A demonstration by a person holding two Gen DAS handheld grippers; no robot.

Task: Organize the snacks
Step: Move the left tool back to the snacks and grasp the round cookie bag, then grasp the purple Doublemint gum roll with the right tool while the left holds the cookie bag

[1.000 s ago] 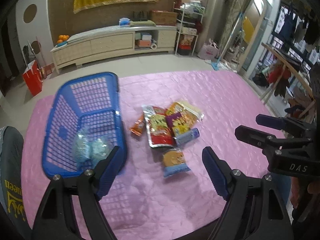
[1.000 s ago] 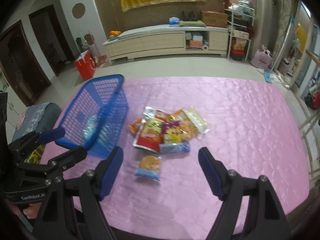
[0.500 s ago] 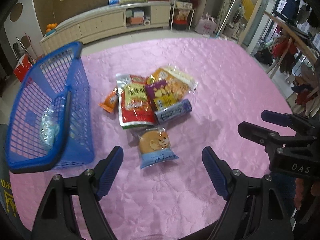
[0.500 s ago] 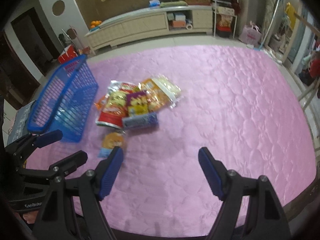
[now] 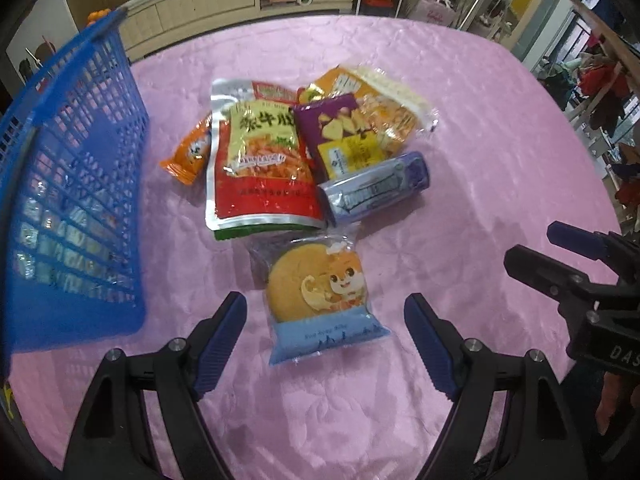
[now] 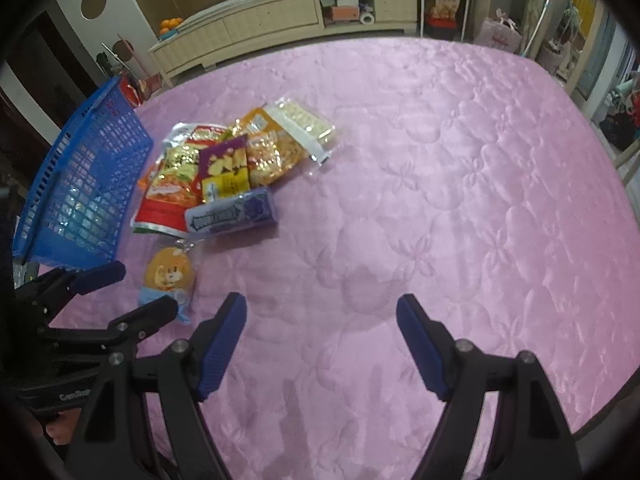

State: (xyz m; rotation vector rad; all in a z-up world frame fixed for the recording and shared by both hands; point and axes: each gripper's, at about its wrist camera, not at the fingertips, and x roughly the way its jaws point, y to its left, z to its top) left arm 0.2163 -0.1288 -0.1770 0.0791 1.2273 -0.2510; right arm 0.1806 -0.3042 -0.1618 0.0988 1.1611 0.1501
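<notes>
A pile of snack packs lies on the pink quilted table (image 5: 500, 128): a red and yellow pouch (image 5: 260, 168), a purple pack (image 5: 344, 136), a blue-grey gum pack (image 5: 376, 188), a small orange pack (image 5: 190, 152) and a round cake in a blue packet (image 5: 320, 300). My left gripper (image 5: 325, 320) is open, its fingers either side of the cake packet, just above it. A blue basket (image 5: 80, 168) stands at the left with clear-wrapped items inside. My right gripper (image 6: 321, 320) is open and empty over bare cloth, right of the cake packet (image 6: 170, 276) and the pile (image 6: 224, 172).
The table (image 6: 480, 160) has open cloth to the right of the pile. Its edges fall away at the right and near side. A long cream cabinet (image 6: 280, 20), shelves and a clothes rack stand beyond the table. The basket also shows in the right wrist view (image 6: 88, 184).
My left gripper has moved forward and down from over the basket to the cake packet, which now lies between its fingers. My right gripper has swung right, away from the pile.
</notes>
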